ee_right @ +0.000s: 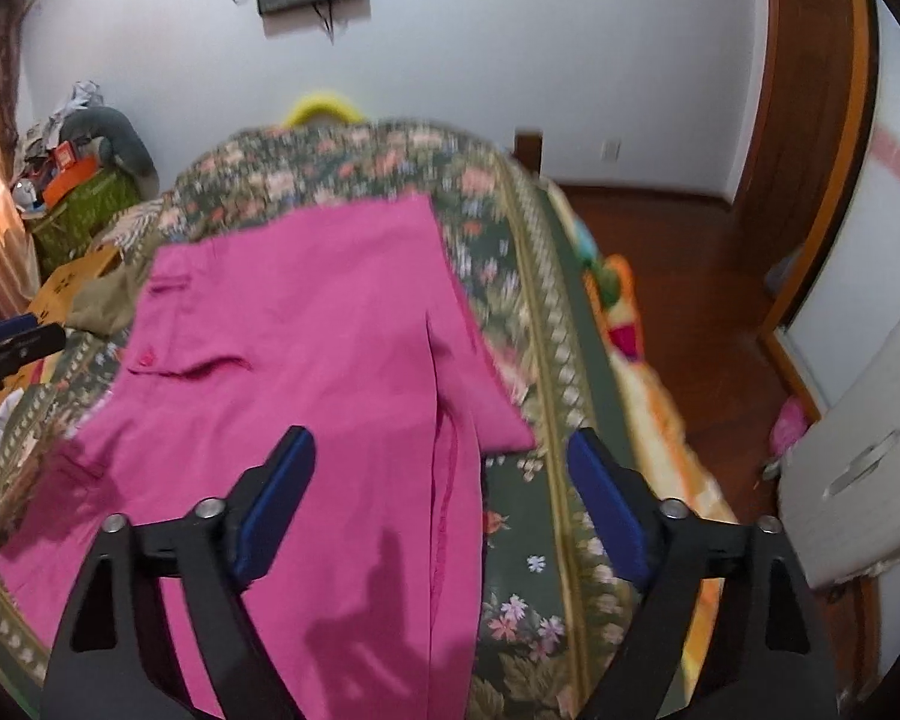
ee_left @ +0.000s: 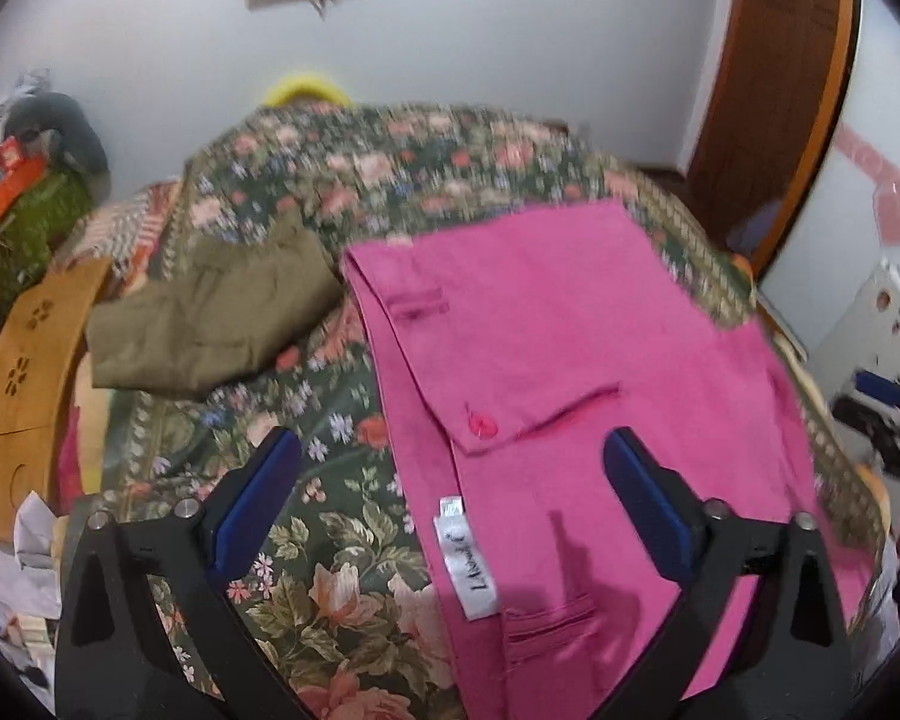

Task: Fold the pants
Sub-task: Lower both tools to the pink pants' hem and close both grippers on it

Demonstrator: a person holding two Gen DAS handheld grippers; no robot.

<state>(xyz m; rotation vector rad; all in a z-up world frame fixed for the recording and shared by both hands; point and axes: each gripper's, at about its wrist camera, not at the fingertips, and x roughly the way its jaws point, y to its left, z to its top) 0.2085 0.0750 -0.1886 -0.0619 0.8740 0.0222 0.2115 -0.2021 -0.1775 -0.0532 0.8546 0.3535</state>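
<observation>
- The pink pants (ee_left: 570,360) lie spread flat on the floral bedspread (ee_left: 330,540), waistband toward the wall, a button (ee_left: 483,425) and a white label (ee_left: 467,564) showing near the waist.
- One part of the pants already lies doubled over: in the right wrist view a flap of pink cloth (ee_right: 480,384) overlaps the rest beside the long seam. Whether that is a deliberate first fold I cannot tell.
- The pants are still long and wide, so I judge most of the folding is left: bringing the legs together, then folding along the length.
- An olive garment (ee_left: 210,318) sits folded left of the pants; it looks finished.
- The left gripper (ee_left: 450,498) hangs over the pants' left edge, jaws apart, nothing between them.
- The right gripper (ee_right: 444,498) hangs over the pants' right edge near the seam, jaws apart, clamping nothing.
- Neither gripper touches the pants, as far as the blurred frames show; a grasp at both edges seems the next step.
</observation>
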